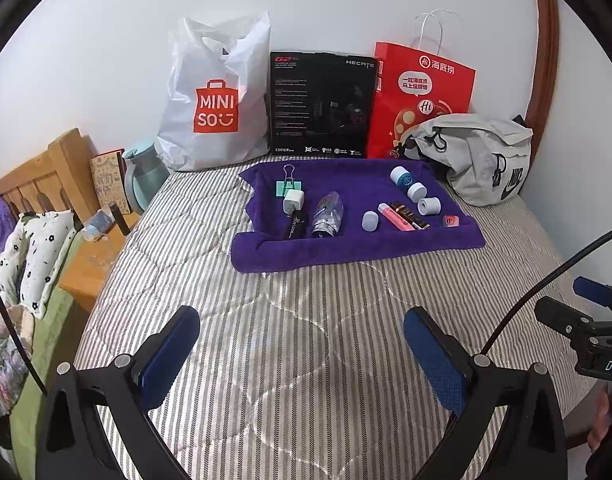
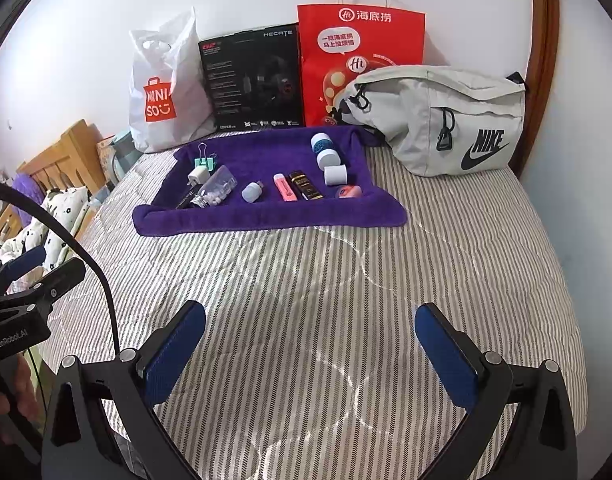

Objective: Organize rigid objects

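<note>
Hovering over the striped bed, both claws wide open, nothing held: left gripper, right gripper. Task items sit on the purple towel, upper centre of each frame, well apart from both claws, straight ahead. Pink highlighter and dark tube lie w/ long axes running roughly away from the cams. Neither claw clearly nearer; the right looks better placed for the right-side items, e.g. the white cylinder.

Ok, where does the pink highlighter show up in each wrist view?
Left wrist: pink highlighter right of centre on the purple towel, beside the black-gold tube.
Right wrist: pink highlighter left of centre, same tube on its right.
Shared landmark: red paper bag behind.
</note>
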{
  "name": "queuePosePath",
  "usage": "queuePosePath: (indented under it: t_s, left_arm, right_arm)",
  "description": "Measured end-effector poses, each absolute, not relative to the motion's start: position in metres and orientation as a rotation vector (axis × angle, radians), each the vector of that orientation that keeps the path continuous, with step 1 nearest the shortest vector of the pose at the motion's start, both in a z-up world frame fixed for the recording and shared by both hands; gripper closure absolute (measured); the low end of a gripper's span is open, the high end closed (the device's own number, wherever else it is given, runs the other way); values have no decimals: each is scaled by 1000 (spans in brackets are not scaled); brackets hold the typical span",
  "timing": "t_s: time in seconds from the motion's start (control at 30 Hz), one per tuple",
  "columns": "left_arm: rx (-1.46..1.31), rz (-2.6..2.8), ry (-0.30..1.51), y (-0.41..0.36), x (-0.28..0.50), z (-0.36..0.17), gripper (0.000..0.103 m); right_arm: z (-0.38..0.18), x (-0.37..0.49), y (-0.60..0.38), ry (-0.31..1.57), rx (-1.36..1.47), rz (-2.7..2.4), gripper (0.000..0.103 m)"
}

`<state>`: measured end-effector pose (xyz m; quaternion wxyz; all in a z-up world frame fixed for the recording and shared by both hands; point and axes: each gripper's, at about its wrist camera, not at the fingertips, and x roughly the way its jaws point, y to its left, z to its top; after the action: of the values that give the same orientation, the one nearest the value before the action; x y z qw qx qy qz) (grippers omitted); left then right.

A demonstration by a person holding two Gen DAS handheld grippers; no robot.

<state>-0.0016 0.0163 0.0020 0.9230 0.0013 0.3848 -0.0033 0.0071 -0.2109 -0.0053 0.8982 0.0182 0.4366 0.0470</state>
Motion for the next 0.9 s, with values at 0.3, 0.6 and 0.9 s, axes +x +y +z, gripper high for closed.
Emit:
queuePosePath:
  t_s: [0.3,0.6,0.9]
  left_arm:
    - [9,-16,801,12,0,-1,0]
    - [19,-24,802,8,1,-3,0]
    - [12,-27,811,8,4,-5,0]
  right_arm:
    - [-4,7,-214,904,36,89,0]
    - [-5,6,-215,909,34,86,0]
    - [-5,7,-216,913,39,85,0]
